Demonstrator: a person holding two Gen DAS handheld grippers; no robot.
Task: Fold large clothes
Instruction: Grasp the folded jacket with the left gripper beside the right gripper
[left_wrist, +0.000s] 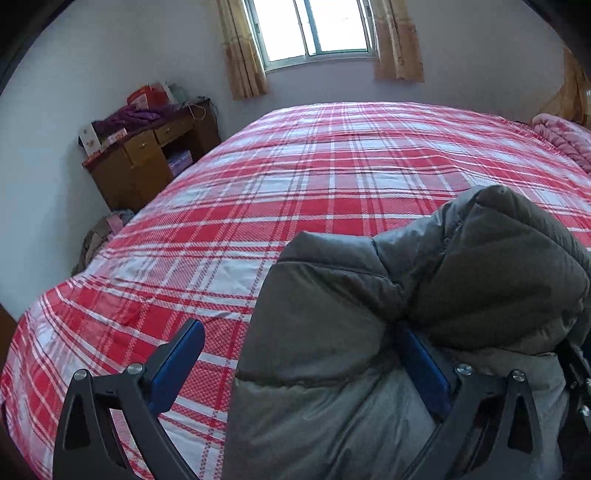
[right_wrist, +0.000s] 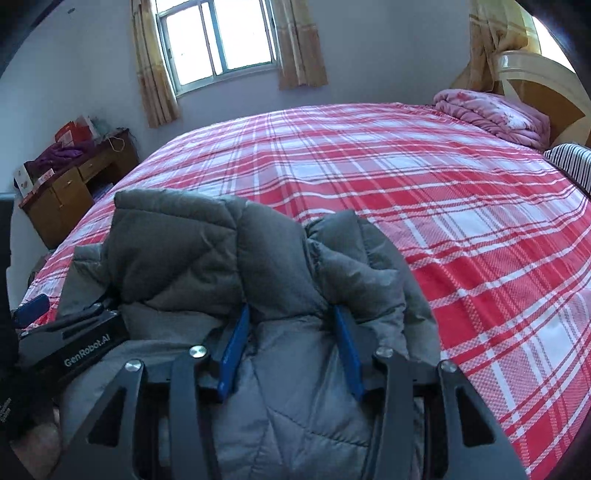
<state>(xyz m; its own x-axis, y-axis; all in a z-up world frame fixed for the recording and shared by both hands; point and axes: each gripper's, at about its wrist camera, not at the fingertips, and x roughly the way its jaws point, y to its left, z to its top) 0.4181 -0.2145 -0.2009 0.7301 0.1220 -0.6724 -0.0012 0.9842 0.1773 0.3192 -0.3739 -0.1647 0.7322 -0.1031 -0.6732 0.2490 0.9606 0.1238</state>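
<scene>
A grey padded jacket is bunched up at the near edge of a bed with a red and white plaid cover. My left gripper is wide open; its left finger is bare over the cover, and its right finger is pressed into the jacket's folds. In the right wrist view the jacket fills the space between the fingers of my right gripper. Its jaws stand partly apart with thick fabric between them; the fingertips are buried in the padding. The left gripper's body shows at left.
A wooden desk with clutter stands by the far left wall. A window with curtains is behind the bed. A pink folded quilt and a striped pillow lie by the headboard at the right.
</scene>
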